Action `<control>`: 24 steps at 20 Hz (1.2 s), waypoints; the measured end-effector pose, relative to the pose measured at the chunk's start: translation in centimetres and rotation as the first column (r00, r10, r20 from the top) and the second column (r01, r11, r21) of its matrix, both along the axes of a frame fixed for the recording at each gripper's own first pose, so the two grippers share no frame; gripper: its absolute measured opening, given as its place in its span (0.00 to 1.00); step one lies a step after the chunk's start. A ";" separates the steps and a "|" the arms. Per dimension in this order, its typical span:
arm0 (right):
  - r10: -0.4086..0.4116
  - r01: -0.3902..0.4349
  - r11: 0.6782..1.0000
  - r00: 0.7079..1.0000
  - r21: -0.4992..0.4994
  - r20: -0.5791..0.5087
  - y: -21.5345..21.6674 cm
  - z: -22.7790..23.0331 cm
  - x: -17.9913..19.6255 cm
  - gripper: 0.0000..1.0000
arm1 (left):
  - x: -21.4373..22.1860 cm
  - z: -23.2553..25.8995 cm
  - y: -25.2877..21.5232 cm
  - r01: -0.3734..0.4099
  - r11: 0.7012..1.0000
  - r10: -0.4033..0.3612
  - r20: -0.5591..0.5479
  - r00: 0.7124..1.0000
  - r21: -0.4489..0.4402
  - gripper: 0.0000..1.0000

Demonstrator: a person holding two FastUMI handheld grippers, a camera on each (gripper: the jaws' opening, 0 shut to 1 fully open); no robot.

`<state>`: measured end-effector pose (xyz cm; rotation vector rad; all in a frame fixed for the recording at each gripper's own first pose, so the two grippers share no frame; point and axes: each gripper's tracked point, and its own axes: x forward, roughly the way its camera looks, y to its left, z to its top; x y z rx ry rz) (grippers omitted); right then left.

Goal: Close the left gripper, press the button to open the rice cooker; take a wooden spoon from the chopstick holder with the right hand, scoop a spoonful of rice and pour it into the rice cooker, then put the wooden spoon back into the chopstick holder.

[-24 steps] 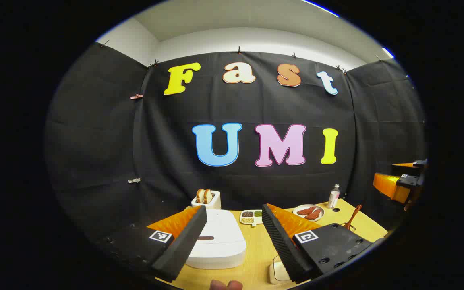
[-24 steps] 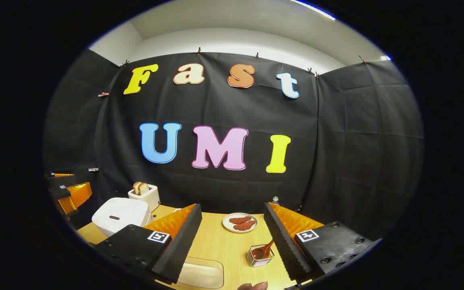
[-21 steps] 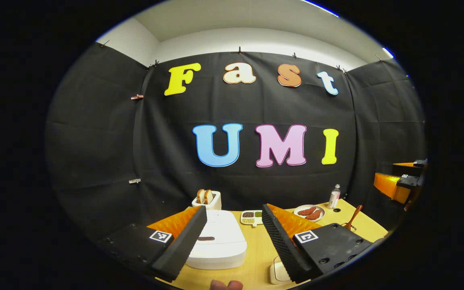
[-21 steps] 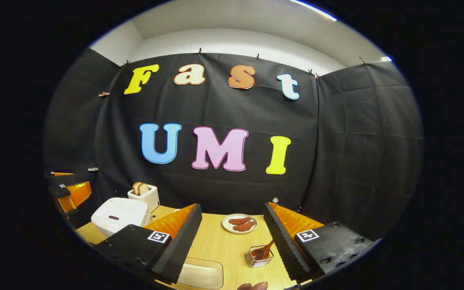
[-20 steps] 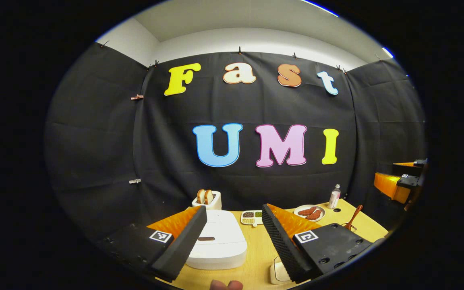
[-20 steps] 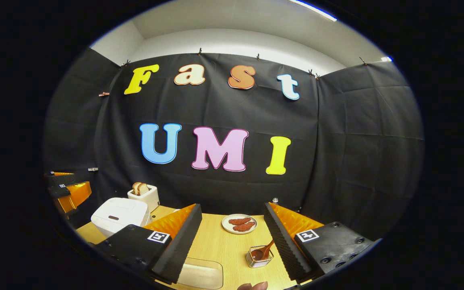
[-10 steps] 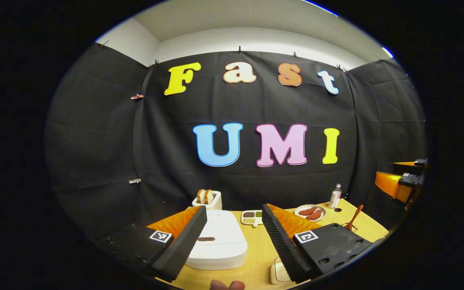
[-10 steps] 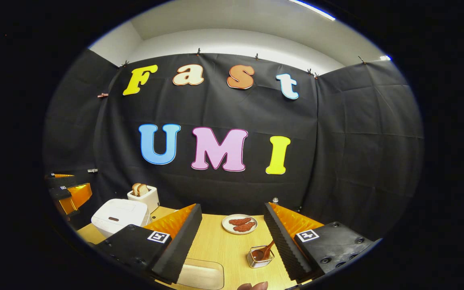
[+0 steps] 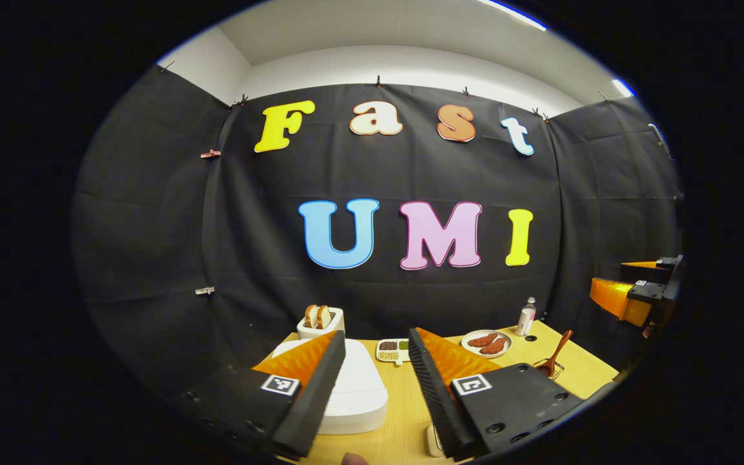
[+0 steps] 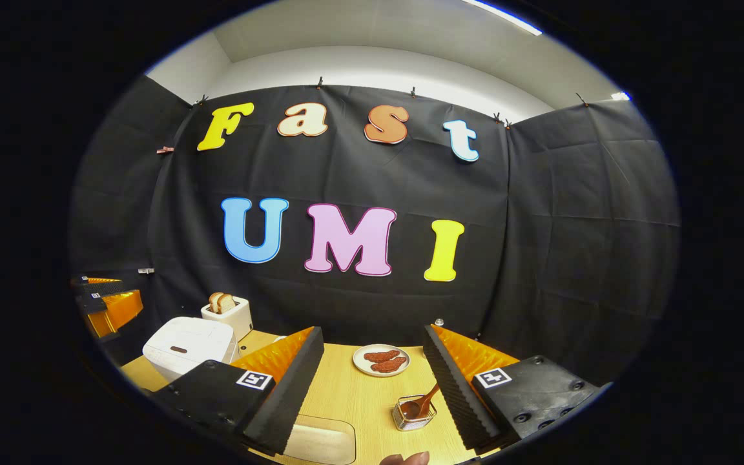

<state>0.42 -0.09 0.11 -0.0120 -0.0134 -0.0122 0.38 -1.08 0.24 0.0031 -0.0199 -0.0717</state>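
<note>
The white rice cooker (image 9: 362,387) sits lid down on the wooden table (image 9: 404,413), just beyond my left gripper (image 9: 375,342) and partly hidden by its left finger. That gripper is open with a narrowed gap and holds nothing. In the right gripper view the cooker (image 10: 181,345) stands at the left. My right gripper (image 10: 372,332) is open and empty above the table. The wooden spoon (image 10: 425,400) leans in the wire chopstick holder (image 10: 411,416) just left of its right finger. A shallow pale container (image 10: 320,442) lies below; its contents cannot be told.
A toaster with bread (image 9: 317,321) stands behind the cooker. A divided tray of grains (image 9: 392,349), a plate of sausages (image 9: 485,342) and a small bottle (image 9: 527,316) line the back. The other gripper (image 9: 630,300) hovers at the far right.
My left gripper's fingers have drawn closer together and the view has shifted slightly, the cooker now sitting more behind the left finger. The right gripper has barely moved.
</note>
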 end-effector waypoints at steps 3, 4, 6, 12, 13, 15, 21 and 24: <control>0.002 -0.002 1.000 1.000 0.003 0.002 0.1 0.0 0.0 0.98 | 0.2 -1.6 0.1 0.008 0.999 -0.005 -0.064 0.998 0.048 0.40; 0.003 -0.003 1.000 1.000 0.002 0.000 0.2 -0.2 0.1 0.98 | -0.2 -2.0 0.5 -0.007 0.999 0.012 -0.086 0.996 0.053 0.24; 0.001 -0.001 1.000 1.000 -0.002 -0.001 0.1 -0.3 0.0 0.98 | 0.6 -2.4 0.8 -0.008 1.000 0.010 -0.097 0.995 0.013 0.07; -0.007 0.007 1.000 1.000 0.003 -0.003 -0.5 -0.5 -0.2 0.98 | 3.2 -5.3 6.0 -0.077 0.997 0.077 -0.184 0.980 0.009 0.06; -0.011 0.011 1.000 1.000 0.001 0.000 -0.7 -0.4 -0.3 0.98 | 4.0 -6.2 6.8 -0.074 0.997 0.068 -0.212 0.975 -0.025 0.06; -0.020 0.020 1.000 1.000 -0.007 0.006 -1.2 -0.2 -0.5 0.98 | 5.6 -8.4 7.8 -0.055 0.993 0.023 -0.283 0.959 -0.105 0.06; -0.066 0.066 0.998 0.998 -0.010 -0.002 -3.4 -0.6 -1.0 0.98 | 10.0 -14.1 10.0 -0.016 0.964 -0.097 -0.406 0.909 -0.267 0.06; -0.091 0.091 0.996 0.996 -0.012 -0.007 -4.6 -0.8 -1.3 0.98 | 11.9 -16.3 10.4 0.003 0.962 -0.129 -0.449 0.884 -0.271 0.06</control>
